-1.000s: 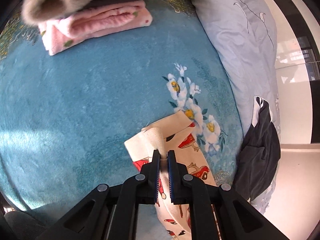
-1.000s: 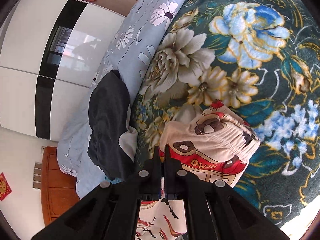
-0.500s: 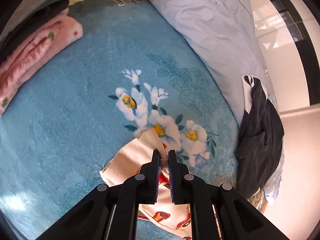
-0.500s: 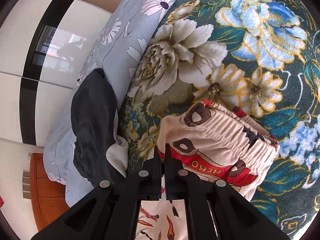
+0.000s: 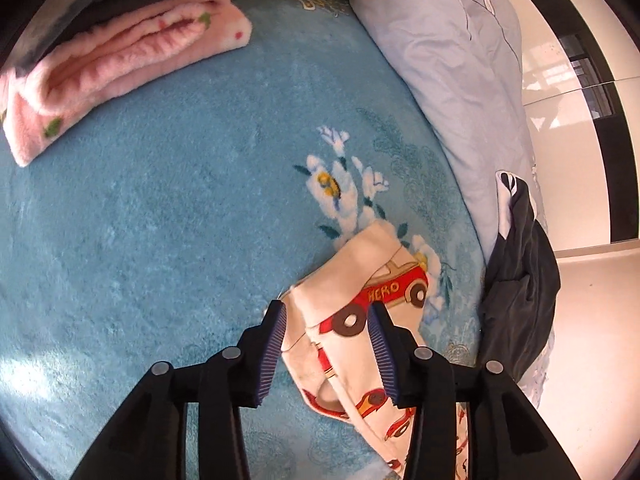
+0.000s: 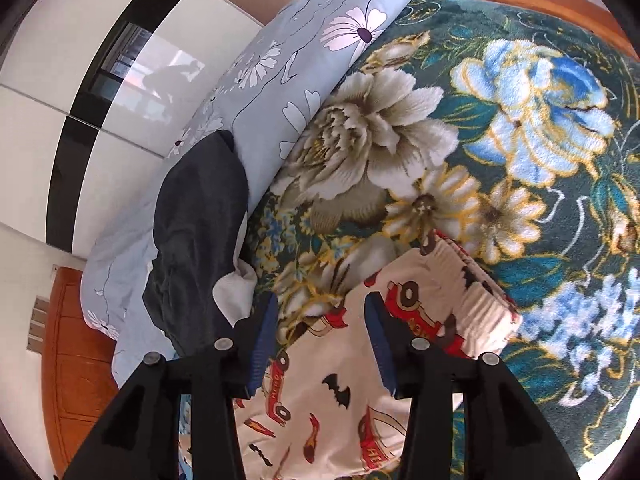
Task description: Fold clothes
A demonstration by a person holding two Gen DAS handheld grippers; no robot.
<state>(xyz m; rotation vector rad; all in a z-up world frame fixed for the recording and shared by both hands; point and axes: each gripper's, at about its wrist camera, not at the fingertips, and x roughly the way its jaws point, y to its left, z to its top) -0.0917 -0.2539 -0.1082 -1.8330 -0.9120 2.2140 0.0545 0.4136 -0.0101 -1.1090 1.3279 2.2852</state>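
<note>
Left gripper (image 5: 326, 344) and right gripper (image 6: 320, 338) both opening, pads clear of the cartoon-print pants (image 5: 352, 292) lying between them on the blue floral blanket (image 5: 180, 220), near a dark garment (image 5: 516, 280).

One car-print garment (image 5: 372, 300), one folded pink blanket (image 5: 116, 64), one dark garment (image 5: 520, 280), one pale-blue quilt (image 5: 448, 60), two grippers.

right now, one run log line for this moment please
step: release after fold | left tongs: opening, off car-print pants | right tongs: opening, off waistband | pants: lying on blanket
</note>
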